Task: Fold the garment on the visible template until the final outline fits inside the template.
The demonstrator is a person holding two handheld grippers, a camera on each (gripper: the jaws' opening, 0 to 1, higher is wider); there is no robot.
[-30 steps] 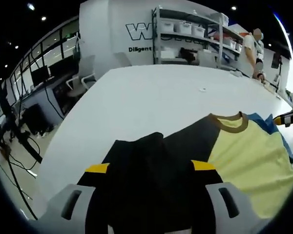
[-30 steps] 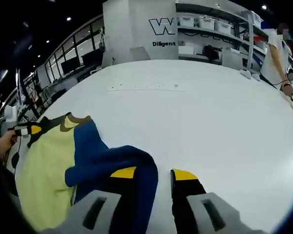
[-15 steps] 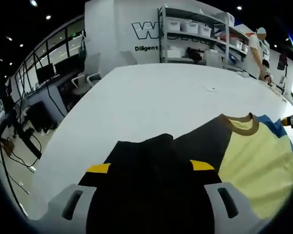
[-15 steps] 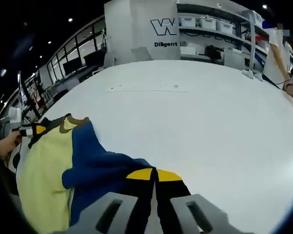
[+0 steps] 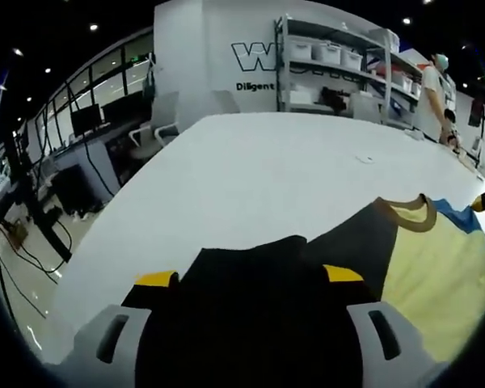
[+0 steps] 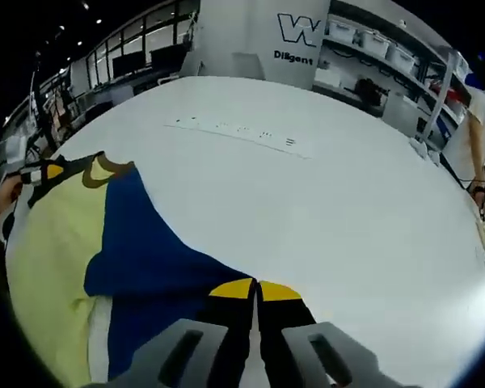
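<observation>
White table [image 6: 347,202]: right claw [image 6: 255,288] seemingly pinches garment [image 6: 137,242].

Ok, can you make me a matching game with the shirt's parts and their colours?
Things:
1. sleeve by the right gripper
2. sleeve by the left gripper
3. collar
4. front of the shirt

Colours:
A. brown
B. pale yellow
C. blue
D. black

Pairs: 1-C, 2-D, 3-A, 4-B
</observation>
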